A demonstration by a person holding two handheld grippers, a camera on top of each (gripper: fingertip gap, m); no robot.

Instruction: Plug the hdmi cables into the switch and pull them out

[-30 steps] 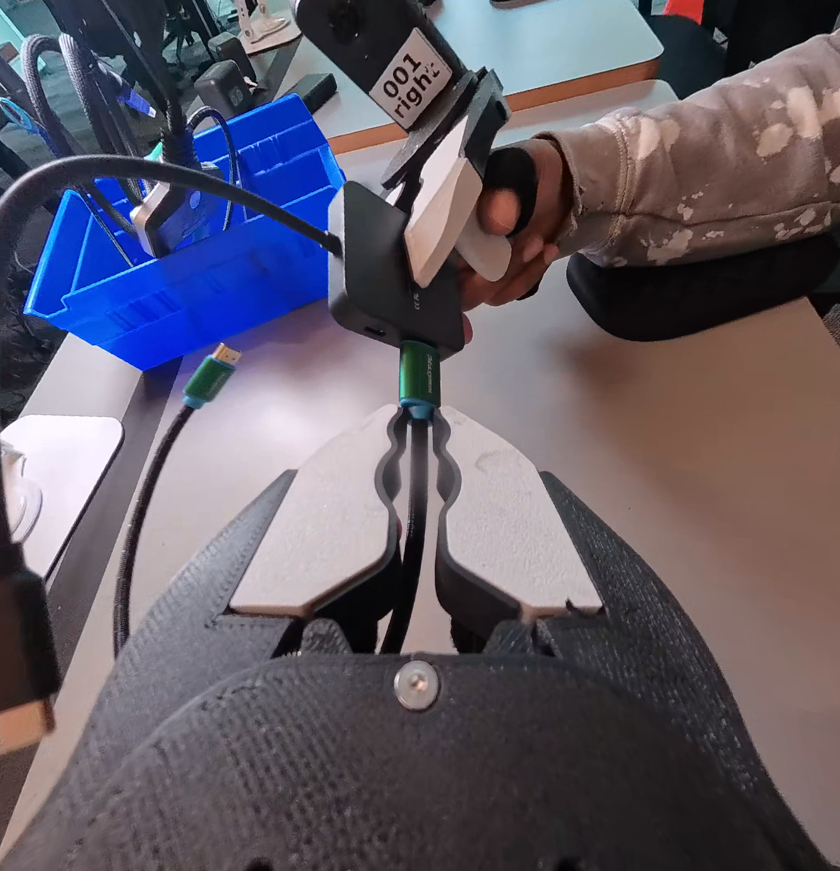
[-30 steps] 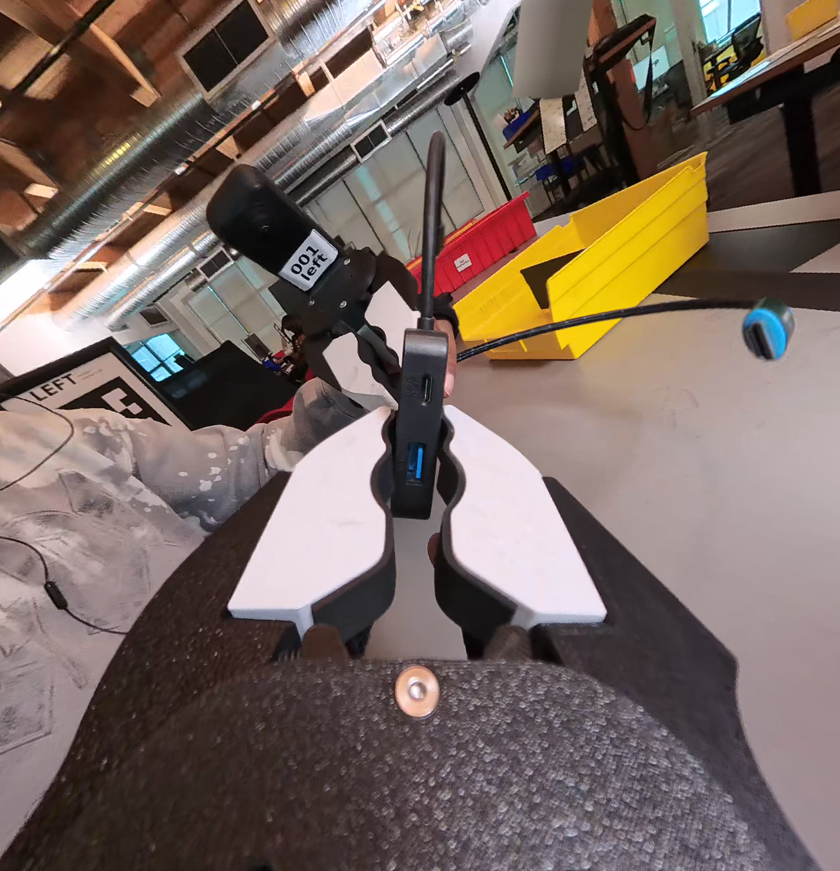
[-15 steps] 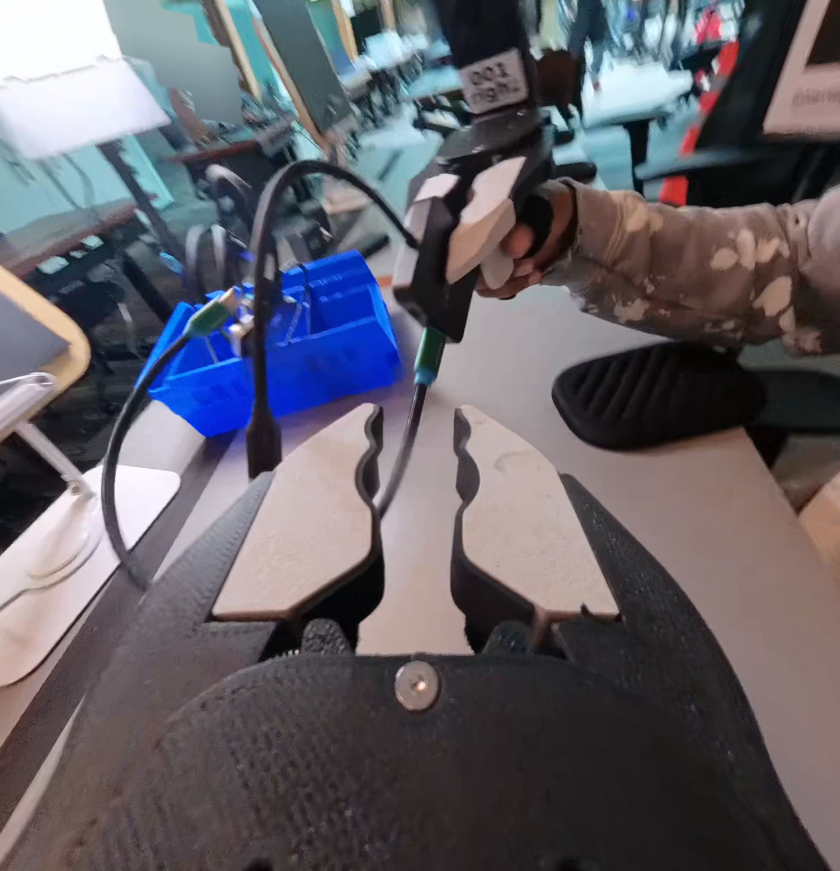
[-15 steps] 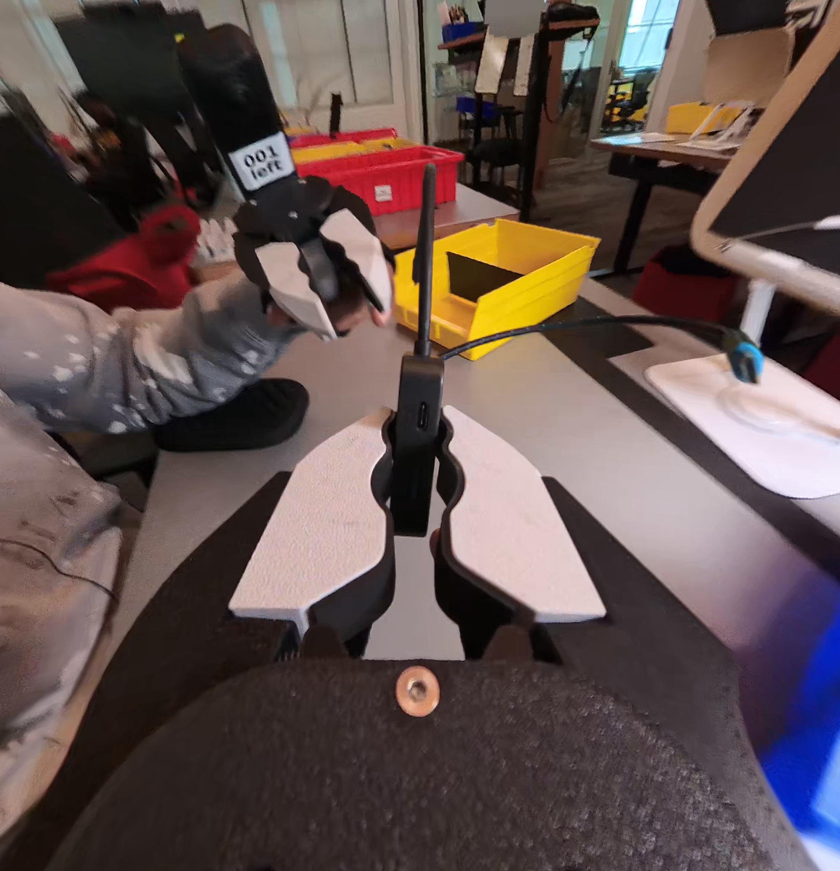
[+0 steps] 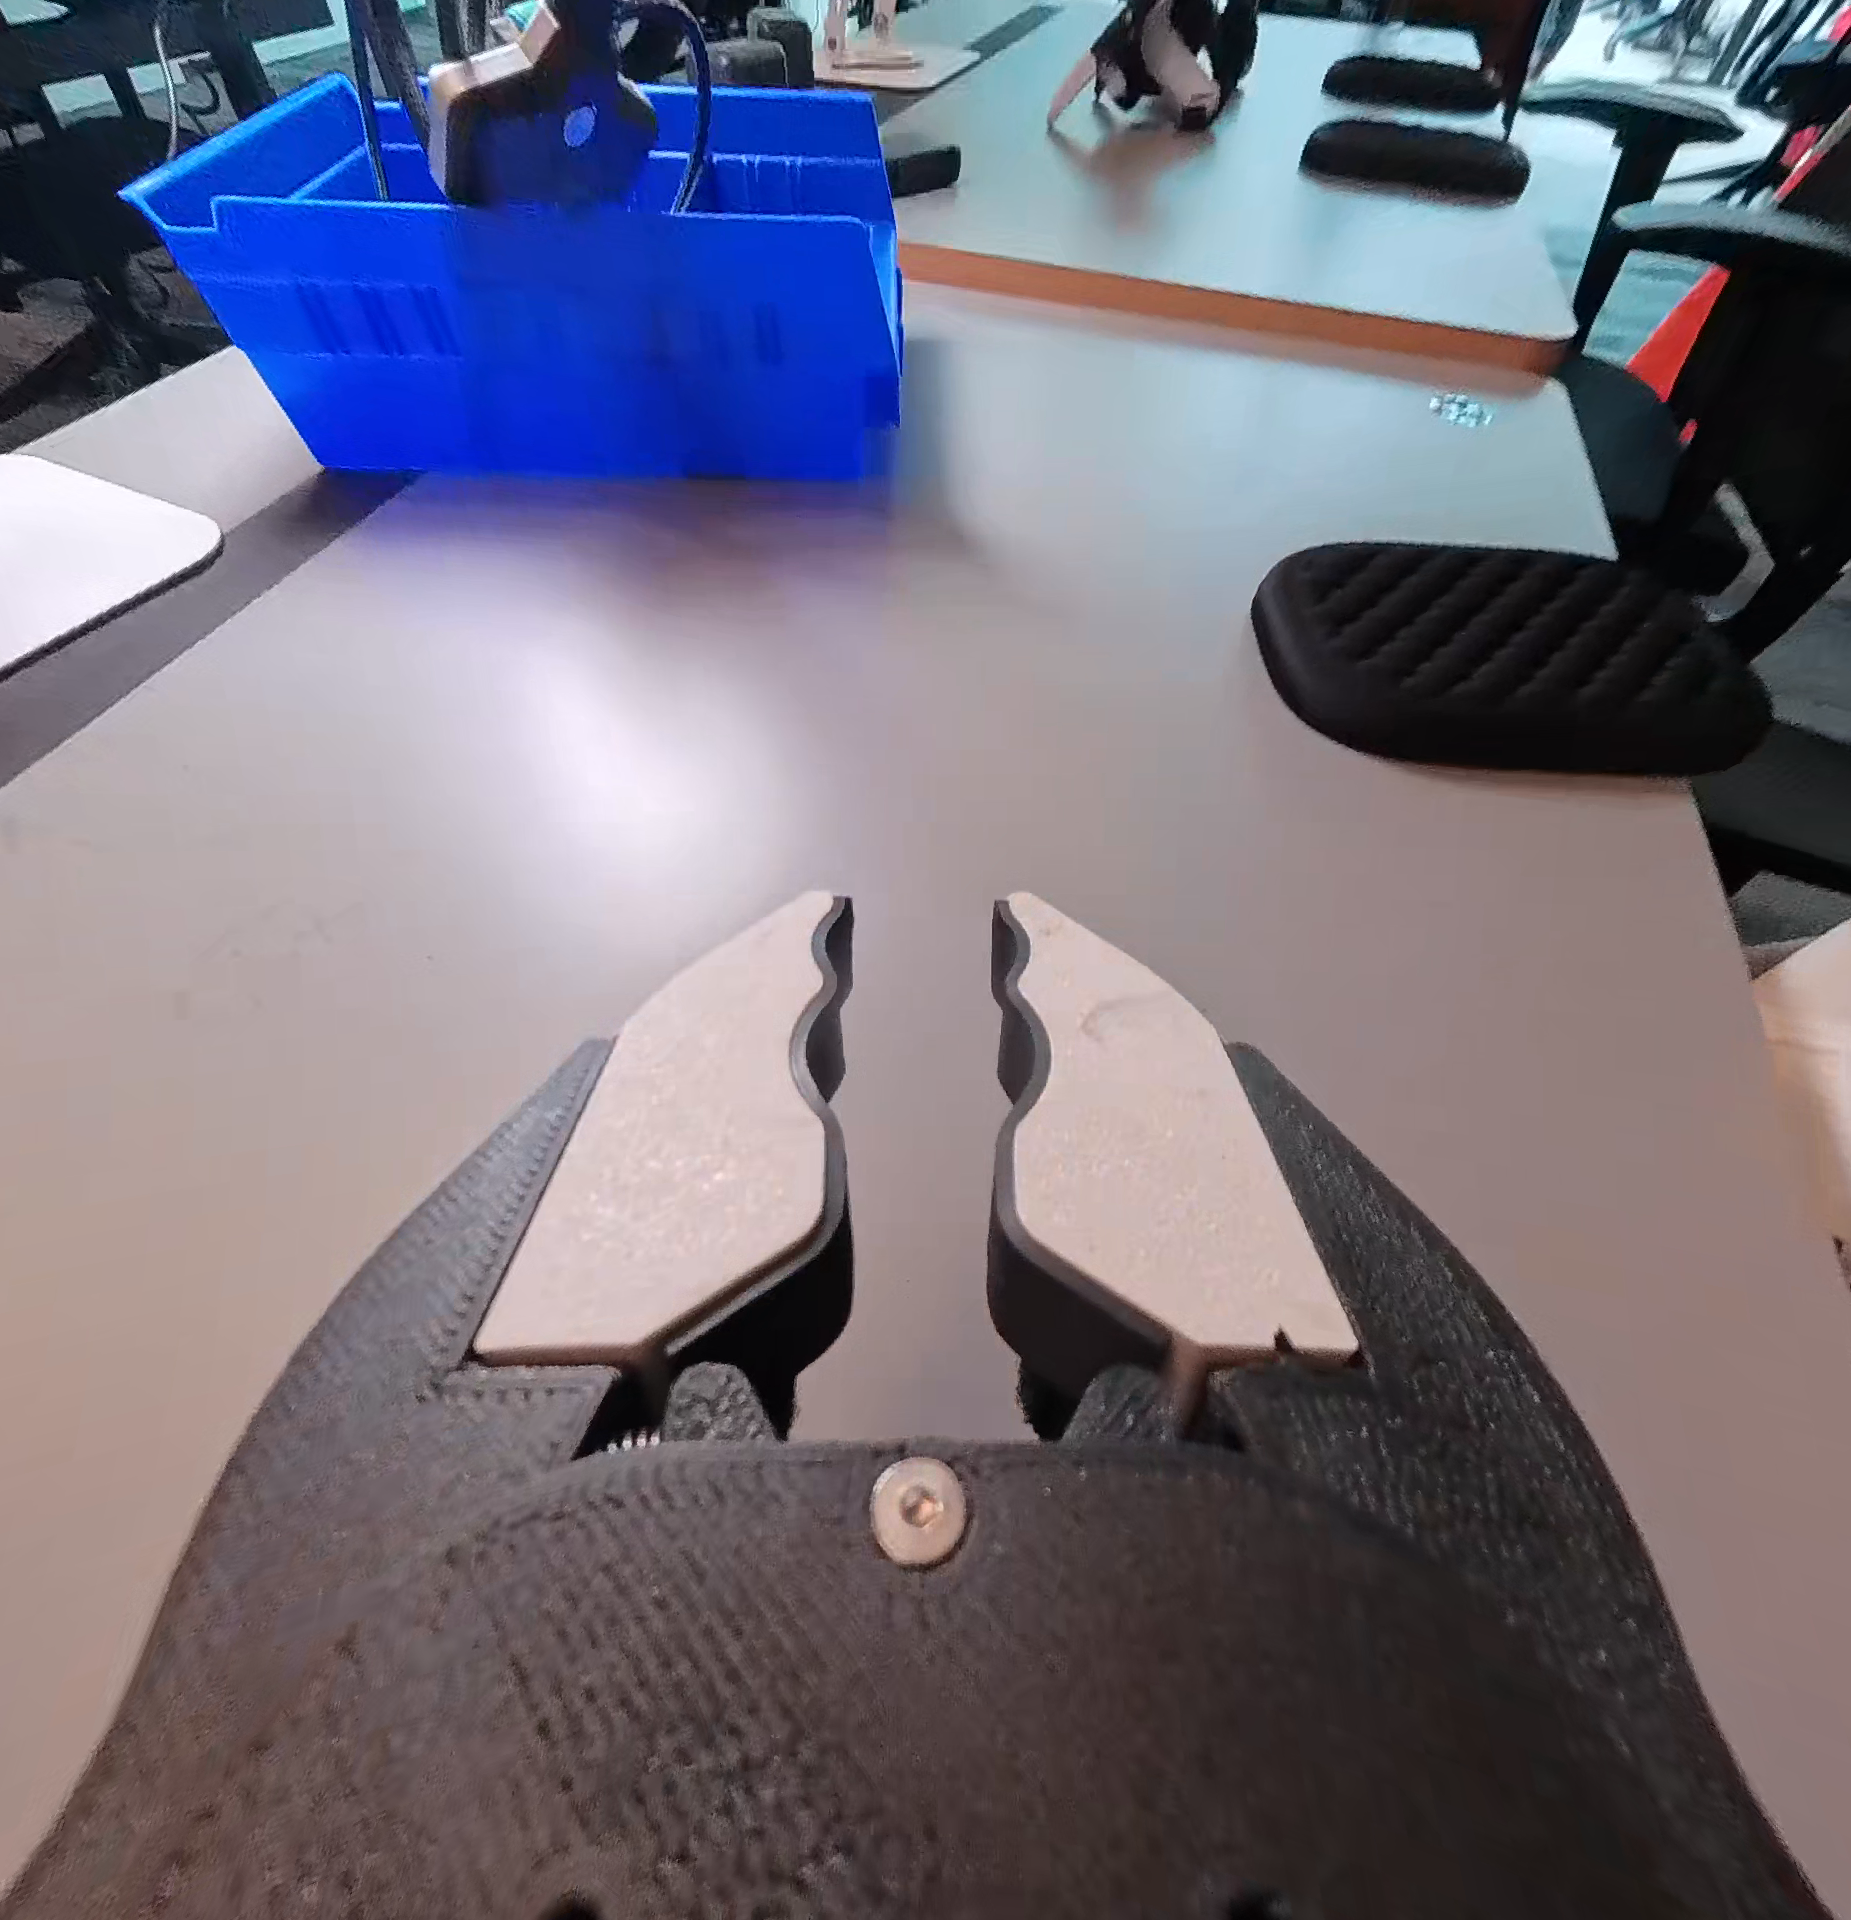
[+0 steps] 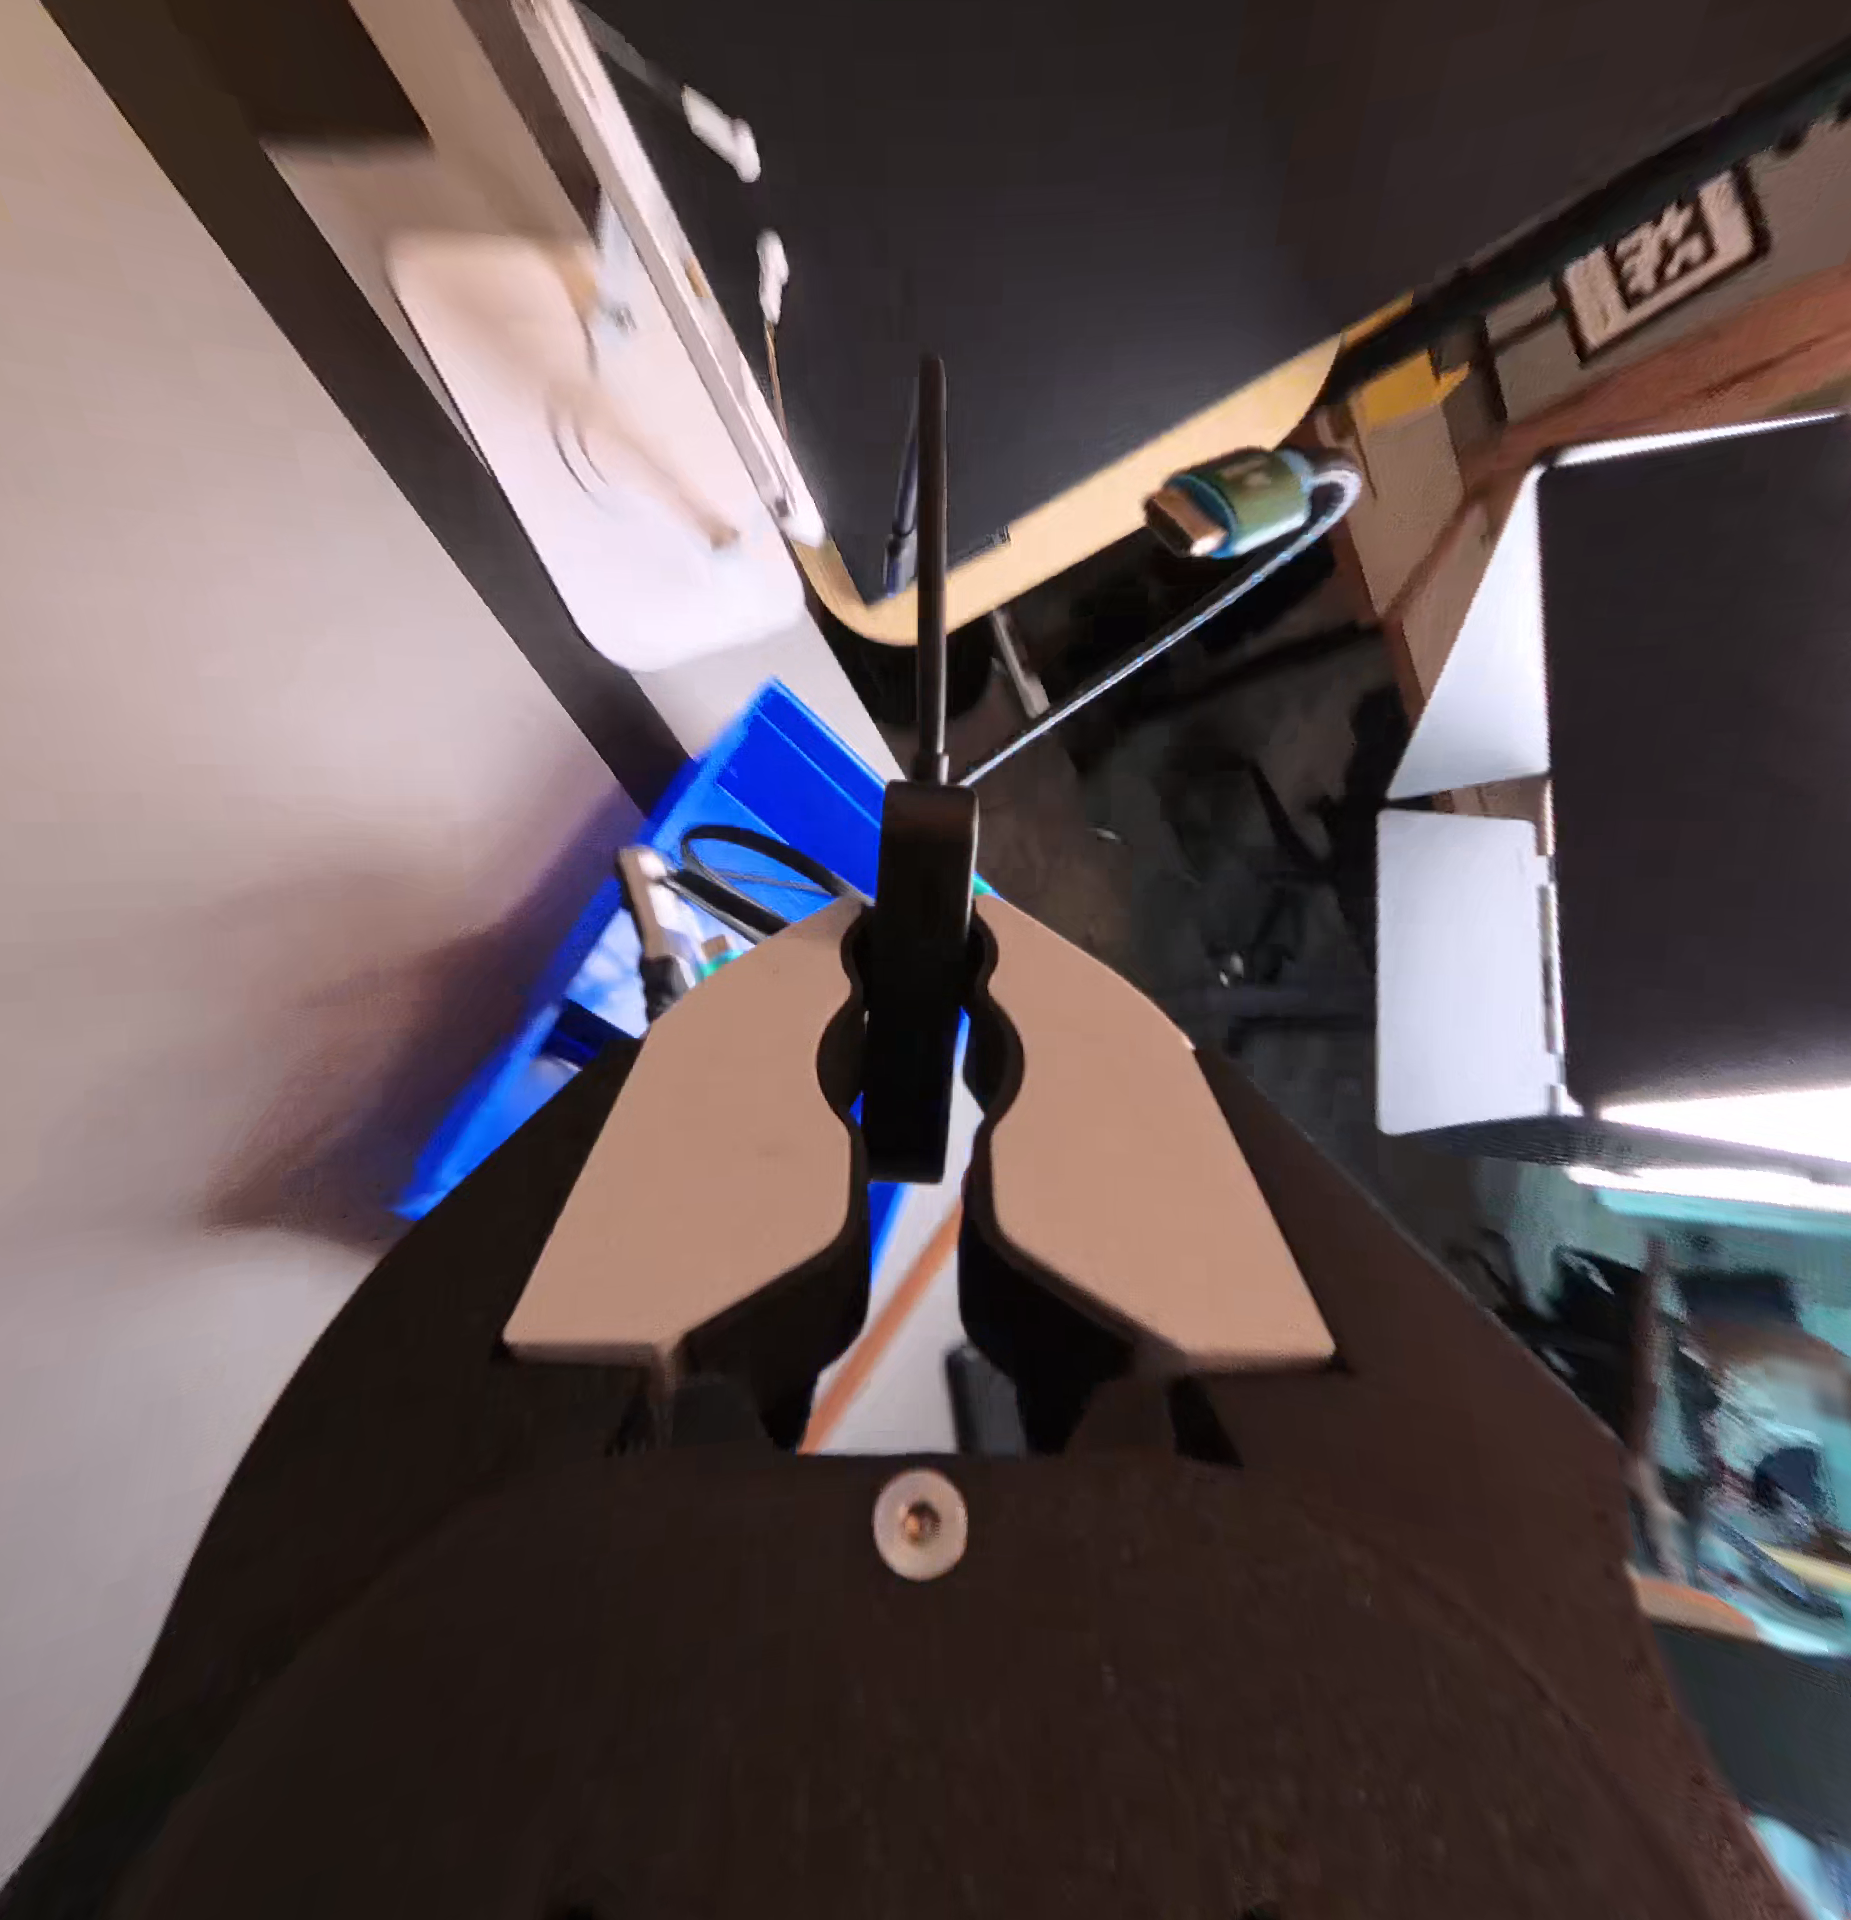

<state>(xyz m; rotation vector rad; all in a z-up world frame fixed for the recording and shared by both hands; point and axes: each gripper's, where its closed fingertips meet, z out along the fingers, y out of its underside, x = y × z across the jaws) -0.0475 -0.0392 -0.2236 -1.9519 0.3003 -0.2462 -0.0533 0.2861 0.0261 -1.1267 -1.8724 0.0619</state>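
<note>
My right gripper (image 6: 921, 914) is shut on the black switch (image 6: 916, 997), which stands edge-on between the fingers. The switch's own black cable (image 6: 933, 571) rises straight from its top. A green HDMI plug (image 6: 1238, 501) hangs free in the air up and to the right on its braided cable. The switch is held over the blue bin (image 6: 775, 769). My left gripper (image 5: 921, 914) is open and empty, low over the bare grey table (image 5: 588, 790). No cable shows near it.
The blue bin (image 5: 547, 343) stands at the table's far left with a silver and black device (image 5: 531, 114) and cables in it. A black wrist rest (image 5: 1492, 665) lies at the right edge. A white monitor base (image 5: 59, 561) is at the left. A blurred gripper shape (image 5: 1149, 52) shows by the far table.
My left gripper has let go of the green-plugged cable, opened, and dropped away to the bare table. My right gripper has swung the switch and its cables over to the blue bin.
</note>
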